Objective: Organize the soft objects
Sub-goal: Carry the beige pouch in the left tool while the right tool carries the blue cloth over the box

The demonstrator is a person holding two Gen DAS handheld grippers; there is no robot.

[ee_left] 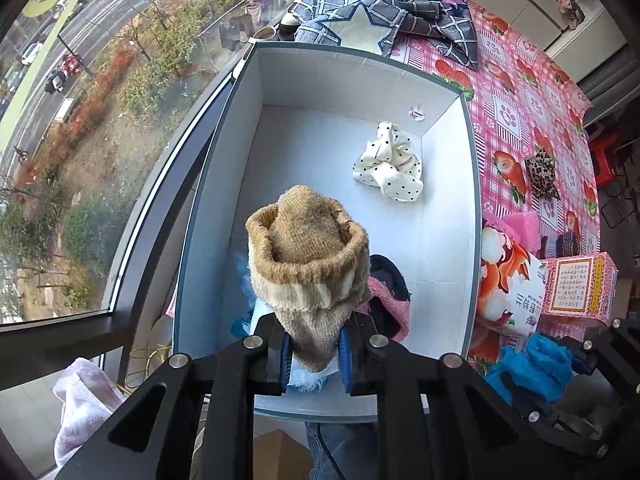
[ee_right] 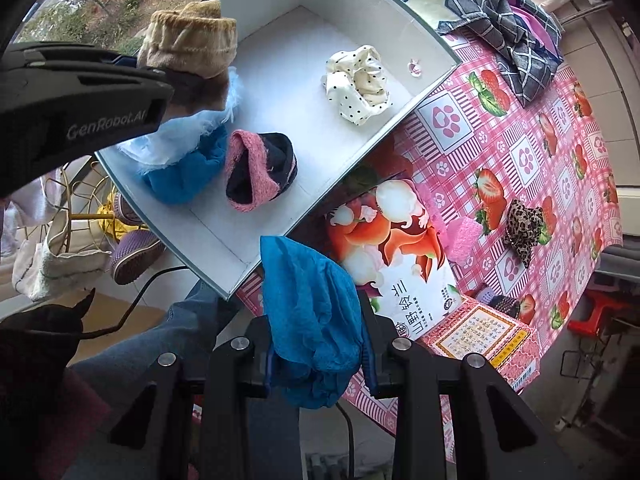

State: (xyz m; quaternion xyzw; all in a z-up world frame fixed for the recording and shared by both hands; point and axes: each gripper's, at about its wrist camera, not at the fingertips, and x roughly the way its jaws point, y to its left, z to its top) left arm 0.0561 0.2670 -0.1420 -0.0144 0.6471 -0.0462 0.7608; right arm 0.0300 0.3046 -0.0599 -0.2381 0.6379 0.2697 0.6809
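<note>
Above the white open box [ee_left: 448,216], lower centre of frame, the left hand-held gripper [ee_left: 314,354] clamps a rolled tan knitted sock [ee_left: 308,256] (upright, directly over it); the right hand-held gripper [ee_right: 320,364] pinches crumpled blue cloth [ee_right: 312,312] outside.

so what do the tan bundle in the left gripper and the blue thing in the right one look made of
Tan bundle: looks like knitted yarn, matte and fuzzy, with ribbed stitches at the rolled cuff. Blue cloth: thin, slightly sheer woven fabric, perhaps gauze or chiffon, judging by its fine crinkles and limp drape.

Tan sock [ee_left: 308,264] above box [ee_left: 448,240]
</note>
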